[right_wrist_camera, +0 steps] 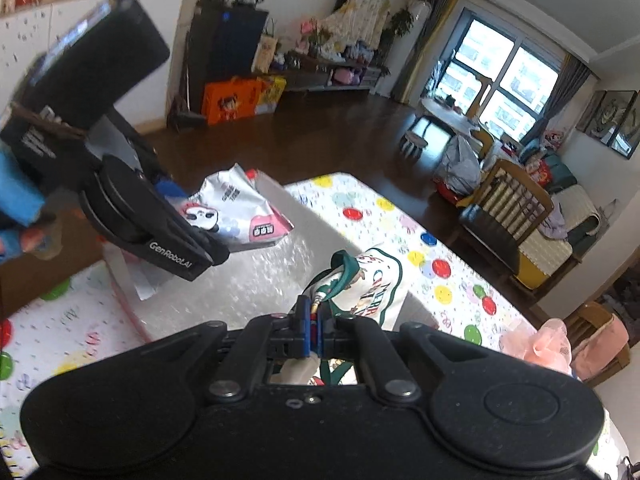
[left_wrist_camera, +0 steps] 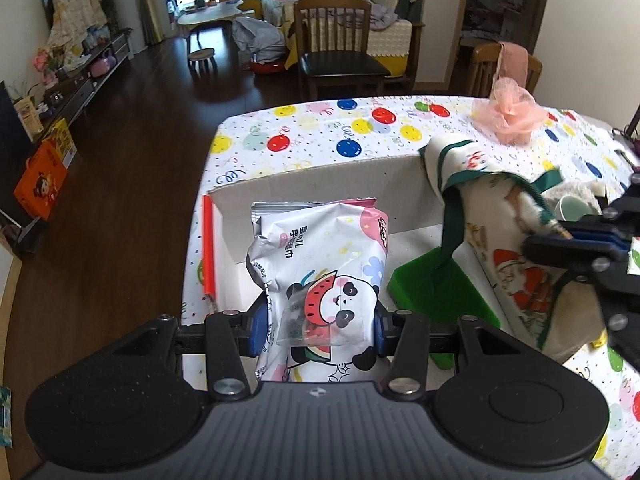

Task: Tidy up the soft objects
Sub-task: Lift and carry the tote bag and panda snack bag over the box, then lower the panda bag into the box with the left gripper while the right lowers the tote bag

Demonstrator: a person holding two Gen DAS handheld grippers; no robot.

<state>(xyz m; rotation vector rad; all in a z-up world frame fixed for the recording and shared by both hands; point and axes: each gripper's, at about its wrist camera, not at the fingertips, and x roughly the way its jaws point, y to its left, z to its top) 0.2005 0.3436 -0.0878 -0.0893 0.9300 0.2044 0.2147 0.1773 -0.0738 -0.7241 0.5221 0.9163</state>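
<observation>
Wet-wipe pack (left_wrist_camera: 320, 276), panda + watermelon print, silver/pink wrapper: held upright above the white cardboard box (left_wrist_camera: 320, 184), lower half pinched betw. blue pads of left tool (left_wrist_camera: 318, 330); top crimp of pack near box's far wall. In right wrist view same pack (right_wrist_camera: 236, 208) sits crumpled in left tool (right_wrist_camera: 192, 240), above box's left end.

Cloth bag (left_wrist_camera: 516, 240), cream w/ green trim + Santa print: at box's right end, draped partly over box's far-right corner, one green strap (left_wrist_camera: 450, 232) hanging down inside. Right tool (right_wrist_camera: 314, 322) pressed together on a fold/strap of bag (right_wrist_camera: 368, 292); jaws nearly touching, fabric betw. them.

Green block (left_wrist_camera: 436, 292): inside box, right of pack, under the hanging strap; touching bag or not, can't tell.

Pink mesh pouf (left_wrist_camera: 506, 114): on table (left_wrist_camera: 304, 132), beyond box's far-right corner, apart from box. Table cover white w/ coloured smiley dots.

Orange-red strip (left_wrist_camera: 208, 248): just beside box's left wall, on table.

Wooden chair (left_wrist_camera: 336, 44): beyond table's far edge, well apart from box. 2nd chair w/ pink cloth (left_wrist_camera: 514, 60) over its back, behind pouf.
</observation>
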